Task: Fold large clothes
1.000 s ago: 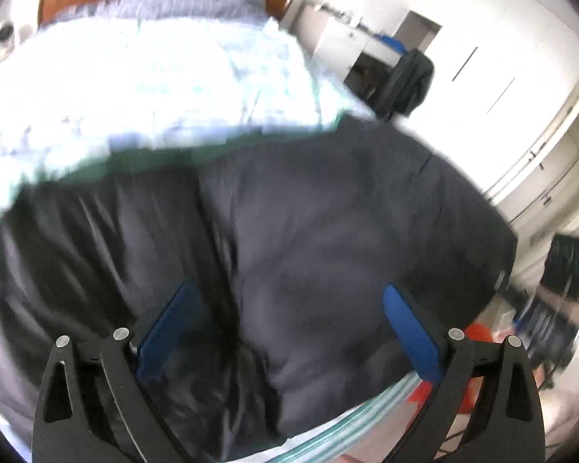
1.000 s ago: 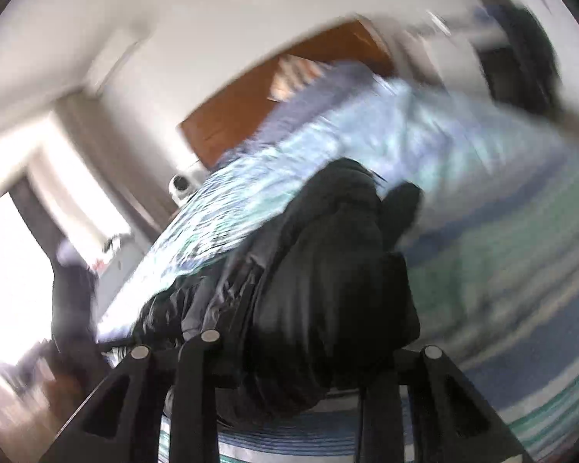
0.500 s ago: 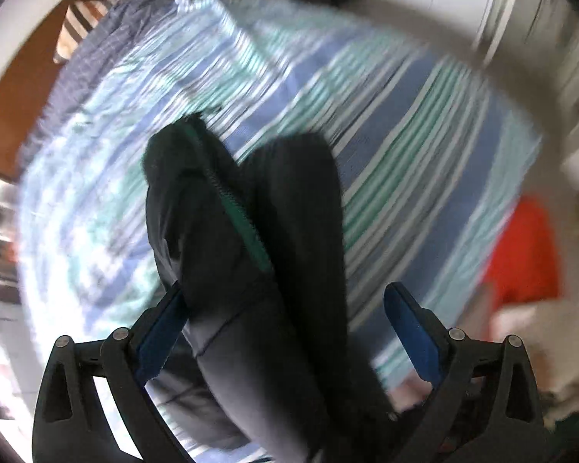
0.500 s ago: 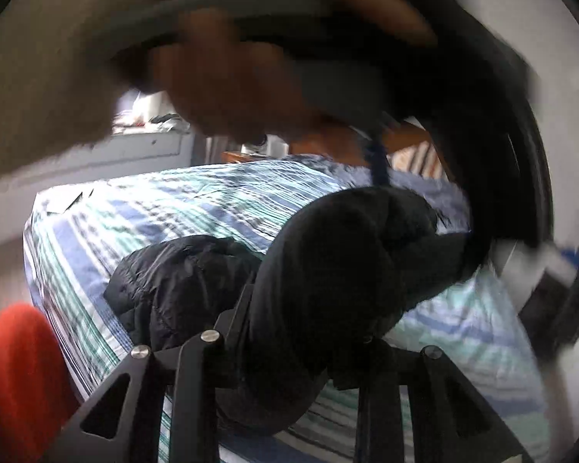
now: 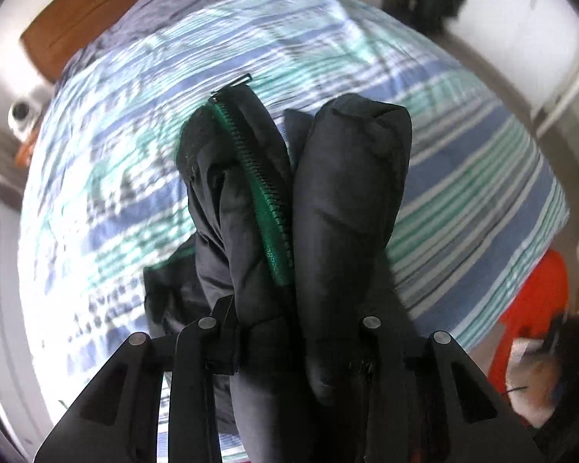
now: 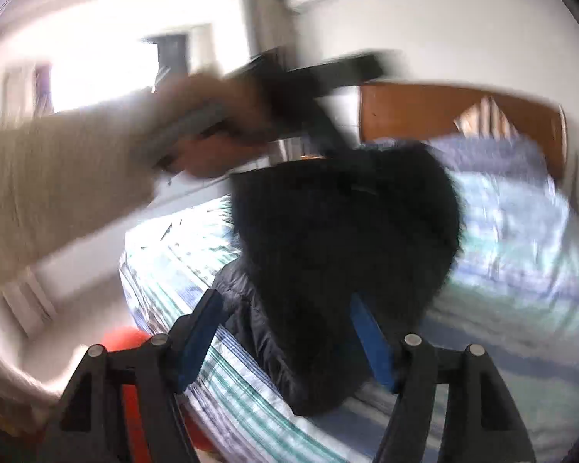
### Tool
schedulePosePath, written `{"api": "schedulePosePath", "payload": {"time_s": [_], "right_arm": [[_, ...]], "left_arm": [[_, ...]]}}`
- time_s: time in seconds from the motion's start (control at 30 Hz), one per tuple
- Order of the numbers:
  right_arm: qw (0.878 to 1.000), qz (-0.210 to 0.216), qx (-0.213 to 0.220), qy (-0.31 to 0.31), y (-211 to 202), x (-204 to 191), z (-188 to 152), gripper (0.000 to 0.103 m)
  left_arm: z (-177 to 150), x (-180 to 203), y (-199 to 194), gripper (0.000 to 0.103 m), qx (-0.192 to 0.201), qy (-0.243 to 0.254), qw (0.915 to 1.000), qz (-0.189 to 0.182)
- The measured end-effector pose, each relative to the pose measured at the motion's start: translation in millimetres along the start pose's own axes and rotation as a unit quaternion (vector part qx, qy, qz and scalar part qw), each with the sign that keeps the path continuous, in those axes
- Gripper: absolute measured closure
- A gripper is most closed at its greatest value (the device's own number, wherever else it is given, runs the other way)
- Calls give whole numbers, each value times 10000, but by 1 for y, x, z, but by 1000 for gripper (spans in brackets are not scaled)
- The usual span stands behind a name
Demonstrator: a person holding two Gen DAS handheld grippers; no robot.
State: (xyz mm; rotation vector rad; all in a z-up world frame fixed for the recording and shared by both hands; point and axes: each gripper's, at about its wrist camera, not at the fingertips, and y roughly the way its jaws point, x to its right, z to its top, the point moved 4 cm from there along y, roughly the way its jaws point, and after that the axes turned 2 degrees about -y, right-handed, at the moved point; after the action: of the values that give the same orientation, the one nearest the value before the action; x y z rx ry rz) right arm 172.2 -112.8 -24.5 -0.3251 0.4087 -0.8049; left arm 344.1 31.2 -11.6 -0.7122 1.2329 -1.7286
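- Since the earlier frames, the left gripper [image 5: 289, 332] is no longer standing wide over the spread garment: its jaws are closing and bunched cloth is now packed between them, while the right gripper [image 6: 285, 332] is opening where it was clamped before.
- Hanging from the left gripper is the black padded jacket with a green zipper [image 5: 274, 200], lifted in a thick bundle above the blue, green and white striped bedspread [image 5: 463, 146]; its lower part is trailing onto the bed in the right wrist view.
- The right gripper's blue pads [image 6: 370, 332] are standing apart on either side of the dark bulk, apparently not pressing it.
- Folding is looking barely begun: the jacket is crumpled, with no flat, squared fold showing, so spreading, folding and smoothing all seem left to do.
- In the right wrist view, the person's cream-sleeved arm [image 6: 58, 193] is reaching across, blurred, with the hand [image 6: 220, 142] gripping the left tool's handle above the jacket.
- The left gripper is pointing steeply down at the bed; the right is aiming more level, toward the brown wooden headboard [image 6: 444, 108].
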Motion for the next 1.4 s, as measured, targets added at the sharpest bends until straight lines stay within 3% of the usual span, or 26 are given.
{"api": "schedulePosePath", "payload": {"time_s": [0.13,0.3,0.4,0.77,0.93,1.07,1.2,1.3,1.4], "right_arm": [[9993,-160,-315,158,26,22,3,34],[9968,48,-779,-185,84,0,8,41],[9944,52,-1050,-122,111,1,4,61],[9759,221,-2008,828,183,19,-41,63],[9721,187,-2149,922,192,26,-52,64],[9667,271,-2380,898,188,27,-28,63],[9752,406,-1920,1022,195,33,36,63],[9802,528,-1686,892,232,35,81,63],[9806,764,-1646,742,284,32,104,63]], "left_arm": [[-40,-60,23,64,98,-653,9975,-265],[-72,-116,45,58,336,-1513,9848,-788],[-87,-128,52,54,454,-1715,9798,-924],[-130,-164,111,41,459,-2500,9558,-1475],[-141,-163,129,40,545,-2671,9478,-1654],[-148,-168,129,40,595,-2706,9463,-1668],[-157,-175,128,40,666,-2837,9381,-1871],[-157,-177,130,40,676,-2885,9346,-1965],[-155,-178,133,40,691,-2899,9327,-2032]]}}
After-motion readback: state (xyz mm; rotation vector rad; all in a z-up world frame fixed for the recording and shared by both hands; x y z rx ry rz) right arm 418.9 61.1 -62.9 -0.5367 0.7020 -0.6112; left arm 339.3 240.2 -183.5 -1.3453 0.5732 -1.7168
